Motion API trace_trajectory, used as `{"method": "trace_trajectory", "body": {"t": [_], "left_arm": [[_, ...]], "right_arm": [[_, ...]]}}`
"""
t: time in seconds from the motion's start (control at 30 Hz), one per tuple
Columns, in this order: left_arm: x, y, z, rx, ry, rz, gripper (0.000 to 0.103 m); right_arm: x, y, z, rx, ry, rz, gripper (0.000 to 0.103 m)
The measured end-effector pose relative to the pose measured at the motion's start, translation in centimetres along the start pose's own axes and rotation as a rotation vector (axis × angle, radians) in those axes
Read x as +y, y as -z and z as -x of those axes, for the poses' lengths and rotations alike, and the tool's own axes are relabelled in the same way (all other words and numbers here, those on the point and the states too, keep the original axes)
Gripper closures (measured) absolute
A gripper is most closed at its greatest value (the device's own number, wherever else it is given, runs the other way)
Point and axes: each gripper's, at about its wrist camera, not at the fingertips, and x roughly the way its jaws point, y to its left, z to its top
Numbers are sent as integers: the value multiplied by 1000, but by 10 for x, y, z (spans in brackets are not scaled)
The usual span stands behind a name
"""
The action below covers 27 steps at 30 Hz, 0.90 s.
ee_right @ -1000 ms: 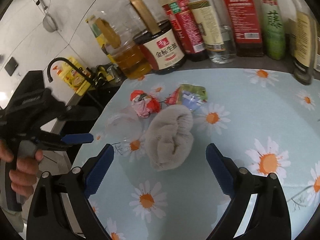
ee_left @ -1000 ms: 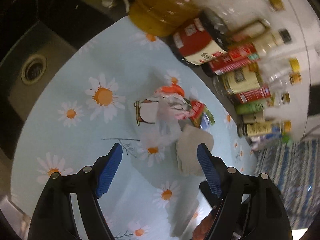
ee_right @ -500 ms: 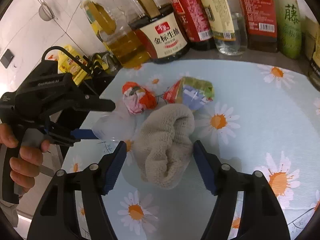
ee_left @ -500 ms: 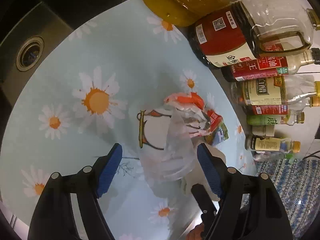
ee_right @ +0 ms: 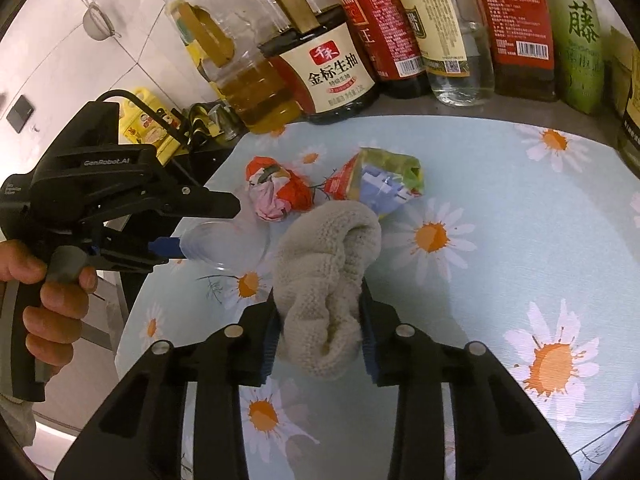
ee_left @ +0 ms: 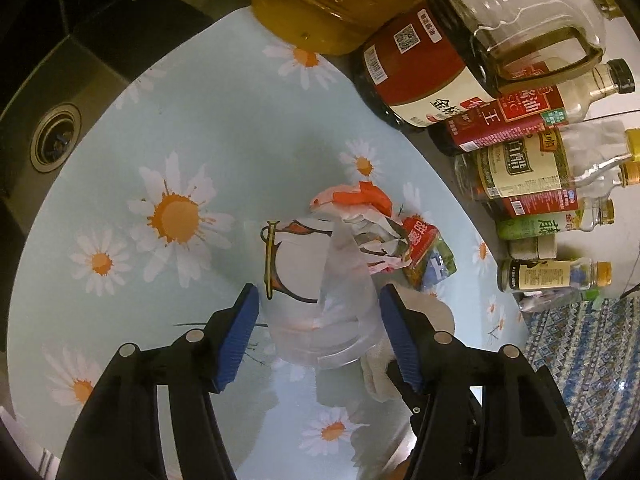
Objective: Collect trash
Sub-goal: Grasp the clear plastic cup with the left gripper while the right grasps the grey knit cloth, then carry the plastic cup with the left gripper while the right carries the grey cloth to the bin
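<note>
A clear plastic cup (ee_left: 324, 332) lies on its side on the daisy-print cloth (ee_left: 200, 128). My left gripper (ee_left: 320, 320) straddles it. Its jaws are closing and the blue pads stand just off the cup's walls. In the right wrist view the left gripper (ee_right: 206, 226) reaches in from the left around the cup (ee_right: 228, 240). My right gripper (ee_right: 320, 320) is shut on a beige knitted cloth (ee_right: 328, 264), which bulges up between the pads. Beyond them lie a crumpled red-and-white wrapper (ee_right: 280, 192) and a red-green snack packet (ee_right: 384, 176).
A row of oil and sauce bottles (ee_right: 400, 32) stands along the cloth's far edge, close behind the trash. A dark sink (ee_left: 56, 140) with its drain lies to the left. A blue patterned mat (ee_left: 580, 360) is at the right. A person's hand (ee_right: 52, 296) holds the left gripper's handle.
The right gripper's jaws closed from wide open onto the beige cloth. The left gripper moved forward over the clear cup and its jaws narrowed around it.
</note>
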Motion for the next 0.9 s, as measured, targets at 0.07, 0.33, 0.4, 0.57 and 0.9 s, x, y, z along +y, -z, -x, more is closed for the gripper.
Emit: {"method": "trace_trajectory", "body": {"t": [0.07,0.33,0.4,0.57,0.9], "left_arm": [[2,2,1,-2,2,-1,43],[7,14,10,-10,22,-18,43],[7,19,16,-20,24,-28,43],[2,35,27,-38,6,-111,43],[6,63,53,-40,74,-218,43]], "right_arm": [[1,2,3,-4,-2,4,68],[10,12,15,-14,12,20,69],[14,15,18,-16,18,24,69],[26,25,29,-31,41,32,69],[72,53,58,-80,121,40,69]]}}
